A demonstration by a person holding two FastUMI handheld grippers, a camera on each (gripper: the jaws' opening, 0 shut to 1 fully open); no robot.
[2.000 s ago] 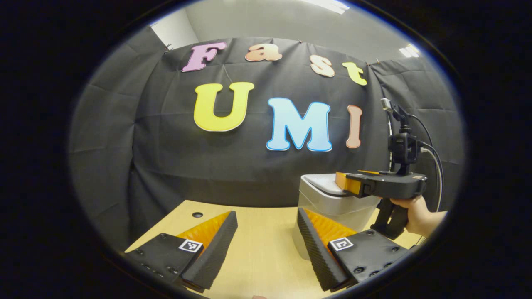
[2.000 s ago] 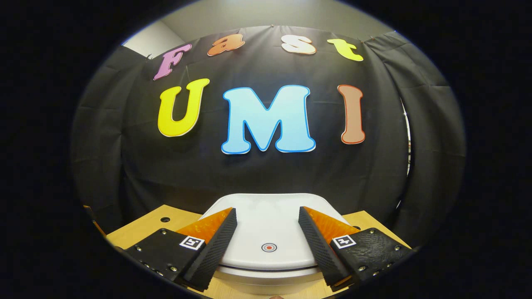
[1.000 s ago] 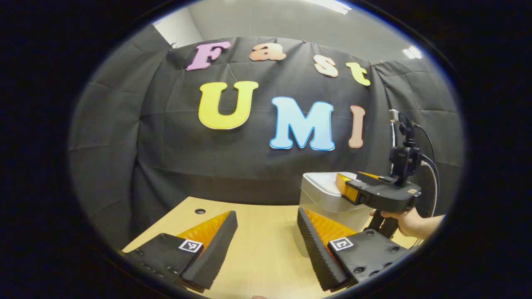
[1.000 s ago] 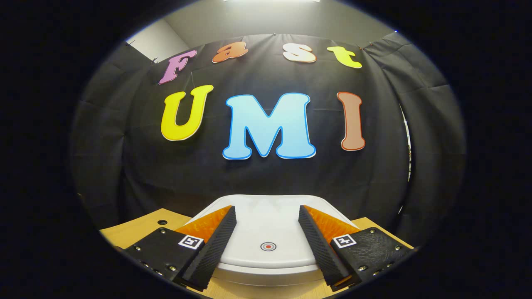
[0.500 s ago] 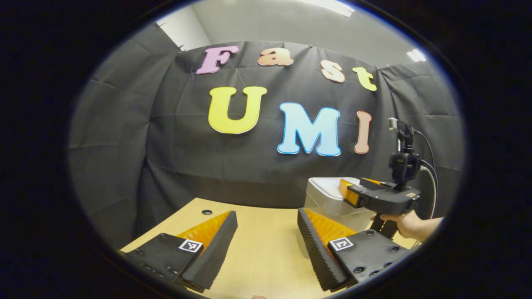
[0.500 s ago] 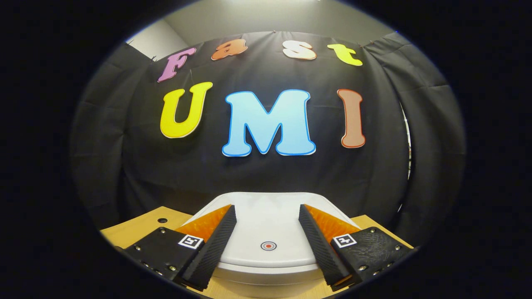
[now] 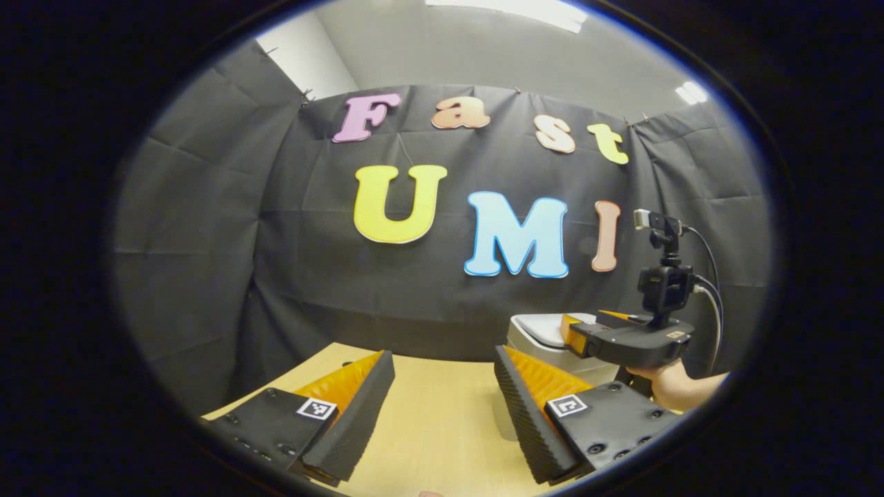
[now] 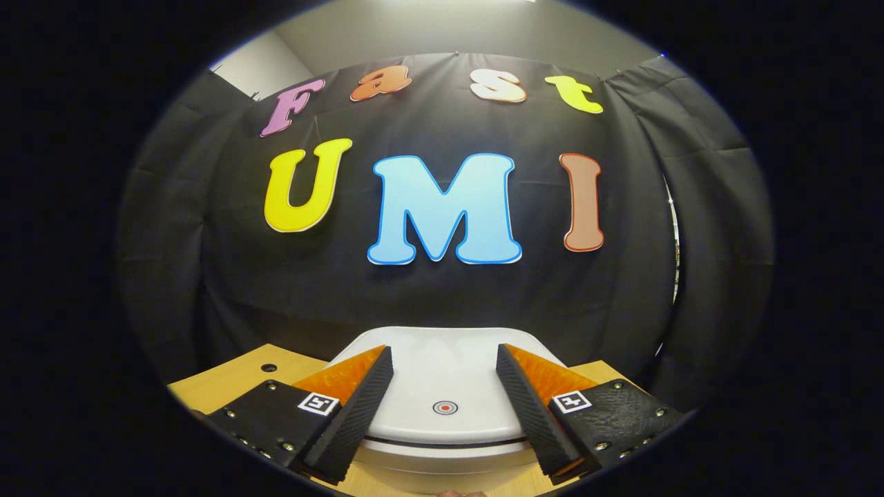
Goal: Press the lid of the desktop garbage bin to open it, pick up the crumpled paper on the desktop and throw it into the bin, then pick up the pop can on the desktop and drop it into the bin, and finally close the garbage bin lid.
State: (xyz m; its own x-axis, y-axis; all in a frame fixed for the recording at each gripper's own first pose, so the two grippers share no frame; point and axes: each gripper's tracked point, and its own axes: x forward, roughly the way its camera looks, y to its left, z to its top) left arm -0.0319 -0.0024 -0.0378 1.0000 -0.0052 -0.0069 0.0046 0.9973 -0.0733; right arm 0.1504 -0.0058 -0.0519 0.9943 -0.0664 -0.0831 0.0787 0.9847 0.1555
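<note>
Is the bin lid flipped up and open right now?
No, the lid lies flat and closed on the bin beneath the open right gripper.

The bin (image 8: 442, 452) is a pale, whitish plastic box with rounded corners standing upright on the light wooden worktop (image 8: 228, 379), close in front of the black cloth wall. Its lid (image 8: 442, 379) is down and lies flat, with a thin dark seam running between lid and body. A small round mark, red ringed with dark, sits near the lid's front edge (image 8: 446, 408). In the left gripper view the bin (image 7: 535, 331) stands at the right.
</note>
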